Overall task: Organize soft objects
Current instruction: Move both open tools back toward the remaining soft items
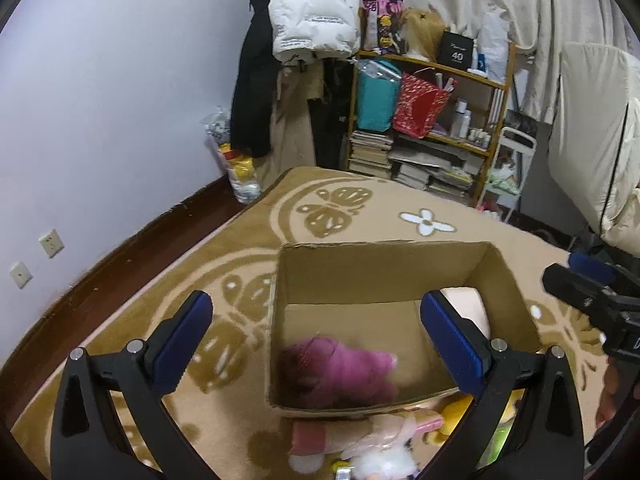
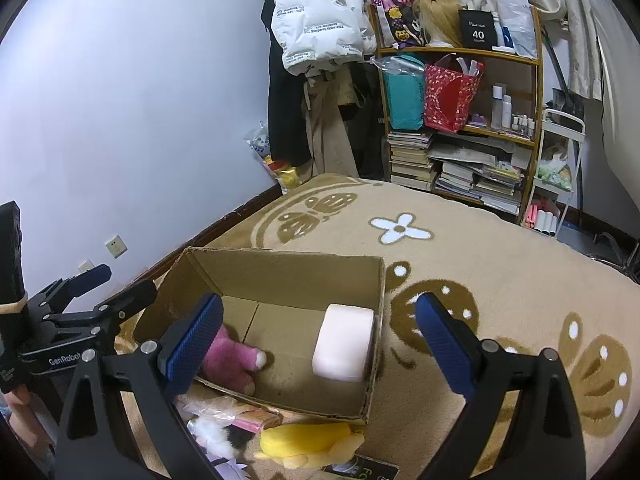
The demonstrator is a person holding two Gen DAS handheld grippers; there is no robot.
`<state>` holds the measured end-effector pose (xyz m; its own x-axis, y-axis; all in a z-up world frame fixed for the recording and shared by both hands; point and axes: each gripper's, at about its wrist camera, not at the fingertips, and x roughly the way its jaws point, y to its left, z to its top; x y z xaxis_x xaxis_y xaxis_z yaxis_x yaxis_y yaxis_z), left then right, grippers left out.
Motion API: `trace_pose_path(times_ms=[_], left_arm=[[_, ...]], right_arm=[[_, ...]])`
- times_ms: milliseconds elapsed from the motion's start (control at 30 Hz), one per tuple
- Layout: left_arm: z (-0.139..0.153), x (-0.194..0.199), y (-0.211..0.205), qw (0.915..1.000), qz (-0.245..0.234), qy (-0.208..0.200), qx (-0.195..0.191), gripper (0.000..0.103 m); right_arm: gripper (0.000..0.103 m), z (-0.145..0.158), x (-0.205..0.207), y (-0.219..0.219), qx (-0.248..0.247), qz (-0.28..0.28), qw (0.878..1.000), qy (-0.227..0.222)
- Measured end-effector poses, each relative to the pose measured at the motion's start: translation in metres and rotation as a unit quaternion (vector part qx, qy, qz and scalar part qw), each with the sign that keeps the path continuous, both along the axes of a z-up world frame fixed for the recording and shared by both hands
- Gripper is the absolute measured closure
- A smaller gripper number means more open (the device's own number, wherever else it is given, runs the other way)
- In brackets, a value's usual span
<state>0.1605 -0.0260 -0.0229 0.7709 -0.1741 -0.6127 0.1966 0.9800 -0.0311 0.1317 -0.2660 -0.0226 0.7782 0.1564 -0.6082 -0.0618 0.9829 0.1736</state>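
An open cardboard box (image 1: 380,272) (image 2: 280,276) stands on the patterned rug. Inside it lie a pink plush toy (image 1: 344,372) (image 2: 232,360) on the left and a pale pink foam block (image 2: 344,342) (image 1: 468,304) on the right. My left gripper (image 1: 316,340) is open and empty above the box's near left part. My right gripper (image 2: 320,344) is open and empty above the box. In front of the box lie a yellow plush (image 2: 308,442) (image 1: 456,416) and a doll in pink and white (image 1: 380,444) (image 2: 224,428).
The tan rug (image 2: 500,264) spreads to the right of the box. A wooden shelf (image 2: 460,120) with books, bags and bottles stands at the back. Coats (image 1: 312,12) hang beside it. A wall (image 1: 100,120) with sockets runs along the left. A white cart (image 2: 556,168) is at the back right.
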Motion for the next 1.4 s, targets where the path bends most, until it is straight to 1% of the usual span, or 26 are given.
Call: trace_pose_path(times_ms=[233,433,633,767,933,1167,1400], left_arm=[[0.005,-0.012,0.006,0.9998,0.012,0.002,0.016,0.000],[0.008,-0.029,0.011,0.9996,0.017,0.015,0.016,0.000],[0.010,-0.054,0.013,0.9991,0.019,0.035,0.011,0.000],[0.007,-0.073,0.013,0.9987,0.018,0.045,0.015,0.000],[-0.003,-0.089,0.013,0.9967,0.003,0.080,0.008,0.000],[-0.019,-0.104,0.002,0.9933,-0.018,0.110,0.030,0.000],[-0.036,-0.107,-0.017,0.9877,-0.056,0.135,0.055,0.000]], right_arm=[[0.002,0.000,-0.007,-0.007,0.014,-0.010,1.000,0.005],[0.002,0.001,-0.021,-0.011,0.030,-0.021,0.999,0.012],[0.002,0.000,-0.039,-0.013,0.044,-0.031,0.998,0.024],[0.002,0.000,-0.053,-0.013,0.052,-0.039,0.997,0.033],[0.002,0.000,-0.067,-0.011,0.053,-0.047,0.996,0.048],[0.002,-0.013,-0.080,-0.009,0.058,-0.051,0.993,0.091],[0.002,-0.033,-0.083,-0.002,0.054,-0.051,0.989,0.130]])
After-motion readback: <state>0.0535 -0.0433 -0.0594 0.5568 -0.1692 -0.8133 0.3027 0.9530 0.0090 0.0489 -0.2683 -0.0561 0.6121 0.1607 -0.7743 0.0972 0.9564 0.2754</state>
